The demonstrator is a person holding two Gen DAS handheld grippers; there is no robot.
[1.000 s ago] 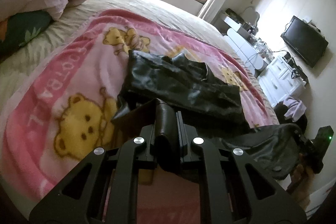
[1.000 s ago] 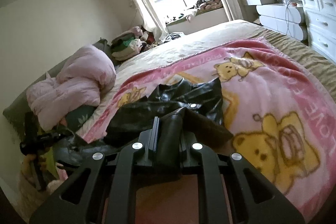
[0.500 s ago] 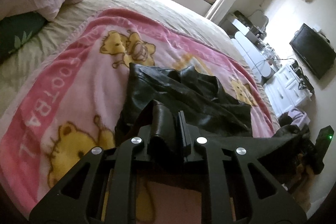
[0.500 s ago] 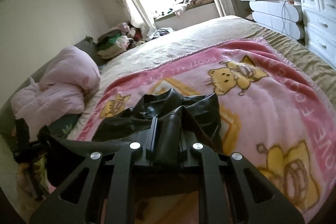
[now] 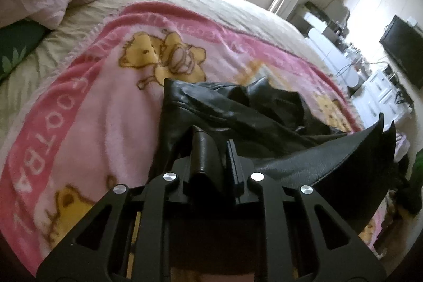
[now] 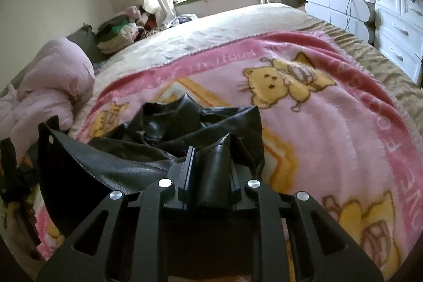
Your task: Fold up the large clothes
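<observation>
Both tongs have carried the black leather garment's [image 5: 232, 110] near edge forward over its bunched body on the pink bear-print fleece blanket [image 5: 105, 107]; left tongs [image 5: 211, 149] and right tongs [image 6: 211, 165] each clamp a fold.

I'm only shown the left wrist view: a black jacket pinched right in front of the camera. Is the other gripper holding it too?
Observer: Yes. The right gripper is shut on a bunched fold of the jacket.
Visitor: Anything on the stretched edge running off to my right?
Observer: A small metal snap sits near that edge's upper-left corner in the right wrist view.
</observation>
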